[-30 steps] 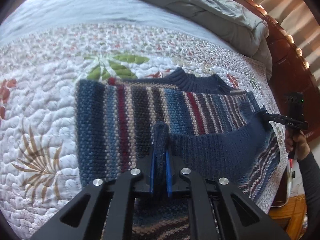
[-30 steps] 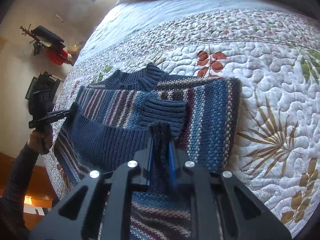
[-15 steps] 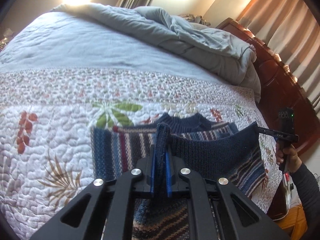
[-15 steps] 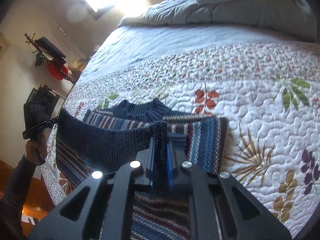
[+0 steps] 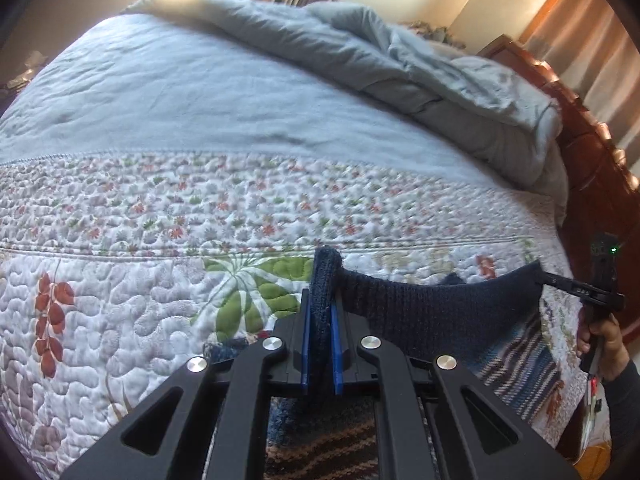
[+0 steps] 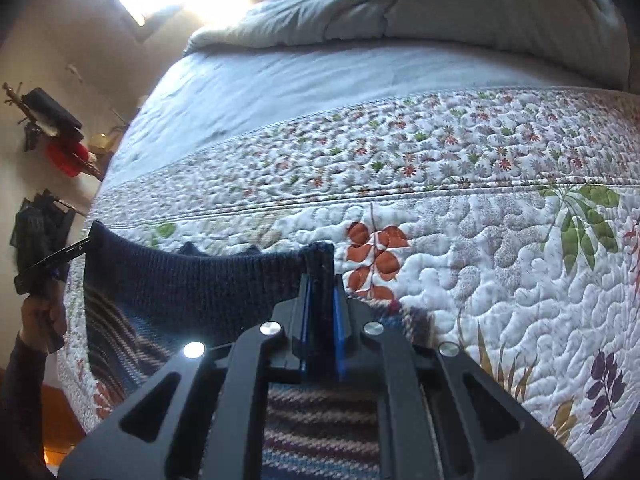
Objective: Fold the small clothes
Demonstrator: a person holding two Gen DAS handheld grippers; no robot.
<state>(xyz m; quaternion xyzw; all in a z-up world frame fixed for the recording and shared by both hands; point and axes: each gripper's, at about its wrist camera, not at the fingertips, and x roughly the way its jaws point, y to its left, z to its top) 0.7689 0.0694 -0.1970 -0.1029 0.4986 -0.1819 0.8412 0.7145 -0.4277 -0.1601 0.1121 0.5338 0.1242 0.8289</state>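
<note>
A small striped knit sweater (image 5: 432,312) with a dark navy ribbed hem lies on the quilted bed. My left gripper (image 5: 320,320) is shut on one corner of the navy hem, held above the quilt. My right gripper (image 6: 320,304) is shut on the other hem corner; it also shows at the right of the left wrist view (image 5: 560,280). The hem (image 6: 192,284) is stretched taut between the two grippers and hides most of the sweater's body beneath. The left gripper shows at the left of the right wrist view (image 6: 76,248).
The floral quilt (image 5: 160,300) covers the near part of the bed, with a pale blue sheet (image 5: 200,100) beyond and a bunched grey duvet (image 5: 440,80) at the far end. A wooden headboard (image 5: 592,168) stands at the right.
Both grippers have lifted the navy hem up and carried it forward over the sweater's body toward the collar. The striped front, visible before, is now mostly covered.
</note>
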